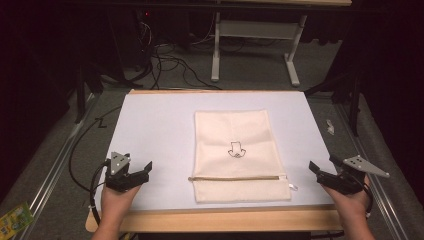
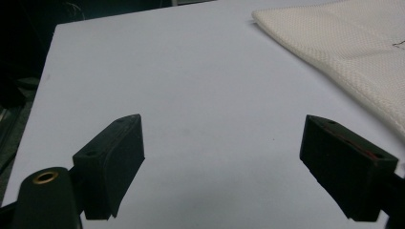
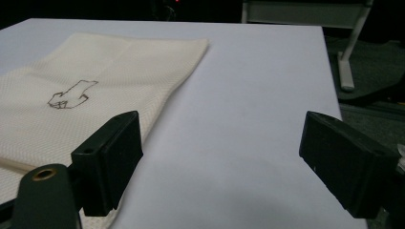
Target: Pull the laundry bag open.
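- Cream woven zippered pouch (image 1: 239,154) lies flat mid-table on the white sheet (image 1: 155,130).
- Left gripper (image 1: 141,171), jaws apart, empty, well left of it.
- Right gripper (image 1: 320,172), jaws apart, empty, well right.
- Nothing lies between either gripper and the pouch.

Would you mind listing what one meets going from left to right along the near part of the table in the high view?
left gripper → cream zippered pouch → zipper pull → right gripper, all over the white table surface.
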A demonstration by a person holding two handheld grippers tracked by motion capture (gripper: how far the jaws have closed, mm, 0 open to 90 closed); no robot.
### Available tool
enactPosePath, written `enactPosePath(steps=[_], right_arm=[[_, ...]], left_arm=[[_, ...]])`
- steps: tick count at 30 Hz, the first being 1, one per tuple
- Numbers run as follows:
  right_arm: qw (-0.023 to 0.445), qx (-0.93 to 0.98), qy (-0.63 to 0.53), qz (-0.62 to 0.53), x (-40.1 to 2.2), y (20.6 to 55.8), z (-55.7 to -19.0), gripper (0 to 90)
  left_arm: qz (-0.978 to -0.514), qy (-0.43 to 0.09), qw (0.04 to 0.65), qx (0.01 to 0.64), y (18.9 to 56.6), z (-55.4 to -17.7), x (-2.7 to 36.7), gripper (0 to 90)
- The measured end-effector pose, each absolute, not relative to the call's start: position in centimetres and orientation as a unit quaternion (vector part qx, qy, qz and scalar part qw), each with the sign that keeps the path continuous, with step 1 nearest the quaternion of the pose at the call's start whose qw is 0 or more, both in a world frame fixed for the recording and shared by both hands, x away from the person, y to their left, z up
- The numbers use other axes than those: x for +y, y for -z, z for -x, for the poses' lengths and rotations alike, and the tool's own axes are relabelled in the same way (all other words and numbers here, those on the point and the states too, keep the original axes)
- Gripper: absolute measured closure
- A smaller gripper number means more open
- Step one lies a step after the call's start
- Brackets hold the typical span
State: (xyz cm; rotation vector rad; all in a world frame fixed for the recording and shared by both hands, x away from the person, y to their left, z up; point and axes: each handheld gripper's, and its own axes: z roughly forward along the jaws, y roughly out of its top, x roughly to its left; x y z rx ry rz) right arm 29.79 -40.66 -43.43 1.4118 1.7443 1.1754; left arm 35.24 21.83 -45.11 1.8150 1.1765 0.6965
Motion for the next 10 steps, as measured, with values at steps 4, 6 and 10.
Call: enactPosePath(steps=[4,6,10], right_arm=[[0.305,0.675,-0.435,-0.513,-39.18,43.36,-29.97,15.1],[0.314,0.683,-0.424,-0.505,-38.88,43.43,-29.94,15.0],[0.322,0.677,-0.42,-0.511,-39.2,43.5,-29.76,12.0]], left_arm=[[-0.734,-0.275,0.421,0.457,45.02,-35.2,21.15,14.8],[-0.737,-0.271,0.421,0.454,44.94,-35.2,20.97,14.8],[-0.741,-0.253,0.421,0.458,45.01,-35.51,21.07,8.4]])
